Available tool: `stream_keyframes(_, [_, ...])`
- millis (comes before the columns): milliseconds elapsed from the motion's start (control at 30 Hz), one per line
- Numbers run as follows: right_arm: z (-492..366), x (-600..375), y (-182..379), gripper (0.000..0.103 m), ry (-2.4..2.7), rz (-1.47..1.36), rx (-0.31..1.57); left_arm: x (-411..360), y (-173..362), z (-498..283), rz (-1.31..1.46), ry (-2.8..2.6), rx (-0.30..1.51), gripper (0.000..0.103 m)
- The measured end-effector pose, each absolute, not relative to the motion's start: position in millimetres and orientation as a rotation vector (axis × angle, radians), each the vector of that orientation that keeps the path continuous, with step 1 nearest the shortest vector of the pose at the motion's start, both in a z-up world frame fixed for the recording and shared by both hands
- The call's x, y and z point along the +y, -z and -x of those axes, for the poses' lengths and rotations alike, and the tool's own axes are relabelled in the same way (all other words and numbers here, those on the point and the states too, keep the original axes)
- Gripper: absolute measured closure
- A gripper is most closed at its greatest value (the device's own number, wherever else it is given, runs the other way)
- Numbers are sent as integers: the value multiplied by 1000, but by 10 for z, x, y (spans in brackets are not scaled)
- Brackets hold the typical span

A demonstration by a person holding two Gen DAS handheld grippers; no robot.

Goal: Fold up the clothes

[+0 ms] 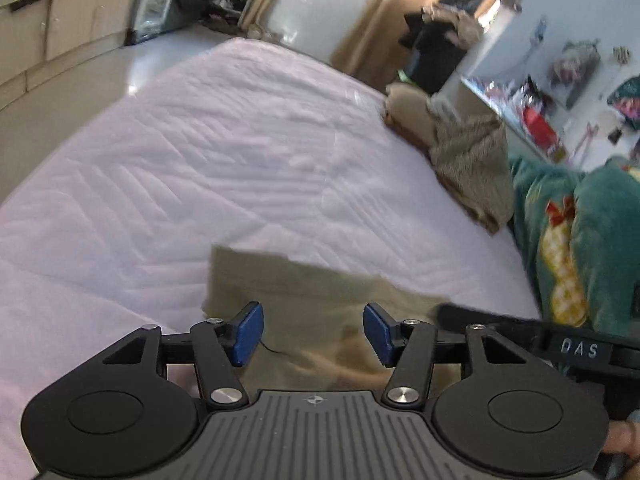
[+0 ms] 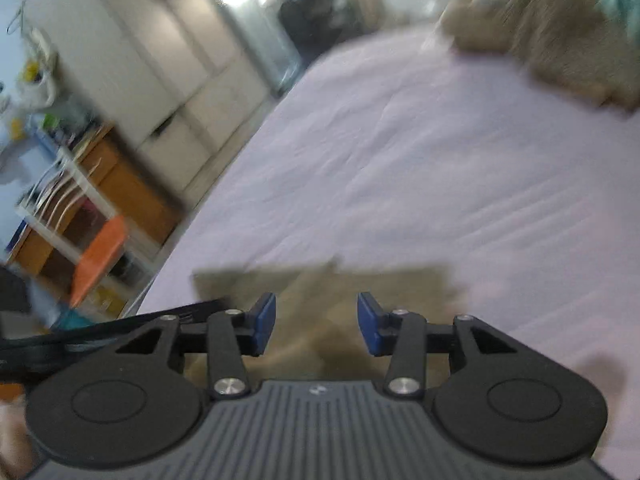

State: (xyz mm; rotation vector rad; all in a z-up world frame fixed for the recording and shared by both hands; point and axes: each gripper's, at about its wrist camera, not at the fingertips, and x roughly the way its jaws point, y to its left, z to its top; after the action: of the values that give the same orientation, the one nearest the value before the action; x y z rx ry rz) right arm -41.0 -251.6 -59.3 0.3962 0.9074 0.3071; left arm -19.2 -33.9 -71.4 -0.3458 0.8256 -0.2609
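An olive-khaki garment [image 1: 304, 296] lies flat on the pale pink bed sheet [image 1: 200, 152], folded into a rough rectangle. My left gripper [image 1: 313, 332] is open just above its near part, blue pads apart, holding nothing. In the right wrist view the same garment [image 2: 320, 292] lies under my right gripper [image 2: 317, 324], which is also open and empty. The other gripper's black arm [image 1: 520, 332] reaches in from the right in the left wrist view, and shows at the left edge [image 2: 100, 332] in the right wrist view. Both views are motion-blurred.
A pile of tan-brown clothes [image 1: 460, 148] sits at the far right of the bed, also seen in the right wrist view [image 2: 540, 36]. A teal blanket with a yellow pattern [image 1: 572, 240] lies beside it. The bed's left edge [image 2: 224, 184] drops toward shelves and an orange object [image 2: 100, 256].
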Motion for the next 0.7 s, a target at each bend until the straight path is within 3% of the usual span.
stream_keyframes(100, [263,-2600,903,59,-154,-291,1029,-177,982,59,342,198,885,43])
stream_keyframes(133, [279,-2741,905,64,-123,-362,1037,-113,963,71,342,173,894,43])
stream_keyframes(167, [298,-2877,897,69,-84,-421,1043,-44,875,119,342,146,895,50])
stream_keyframes(233, [414,-2986,707,67,56,-295,1018,3,644,287,248,147,827,50])
stream_keyframes(400, [1050,-3091,393,57,-112,-385,1043,-7,337,973,133,264,702,46])
stream_keyframes(467, [1278,-2919,377,47,-152,-321,1073,-158,403,1247,24,318,686,46])
stream_keyframes(700, [1606,-2309,616,45,-121,-60,1014,-567,775,1415,-141,378,753,46])
